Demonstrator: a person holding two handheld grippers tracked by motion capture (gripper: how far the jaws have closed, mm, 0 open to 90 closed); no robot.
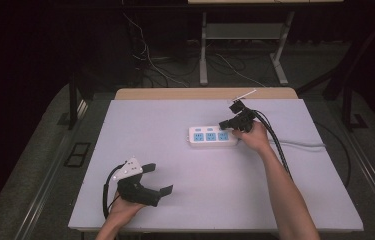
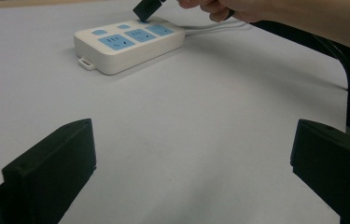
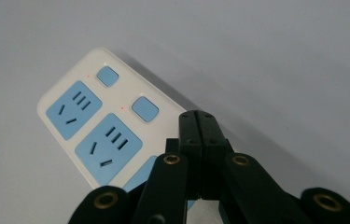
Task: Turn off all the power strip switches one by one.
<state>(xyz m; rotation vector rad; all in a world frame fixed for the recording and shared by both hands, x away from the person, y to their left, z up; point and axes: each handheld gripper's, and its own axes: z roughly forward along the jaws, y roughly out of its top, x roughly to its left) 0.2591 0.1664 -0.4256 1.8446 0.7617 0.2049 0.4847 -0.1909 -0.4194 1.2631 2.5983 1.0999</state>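
Note:
A white power strip (image 1: pixel 213 136) with three blue sockets and small blue switches lies on the table's far middle. My right gripper (image 1: pixel 225 123) is shut with nothing between its jaws, and its tip points down at the strip's right end. In the right gripper view the closed tips (image 3: pixel 199 116) cover the spot past the second switch of the strip (image 3: pixel 98 126); contact cannot be told. In the left gripper view the same tip (image 2: pixel 145 9) hangs over the strip (image 2: pixel 130 44). My left gripper (image 1: pixel 157 179) rests open near the front left, holding nothing (image 2: pixel 191 158).
The pale grey table (image 1: pixel 175 210) has a wooden far edge. The strip's white cord (image 1: pixel 300 145) runs off to the right. A black cable (image 1: pixel 275 140) trails along the person's right forearm. Table legs and cables stand on the floor beyond.

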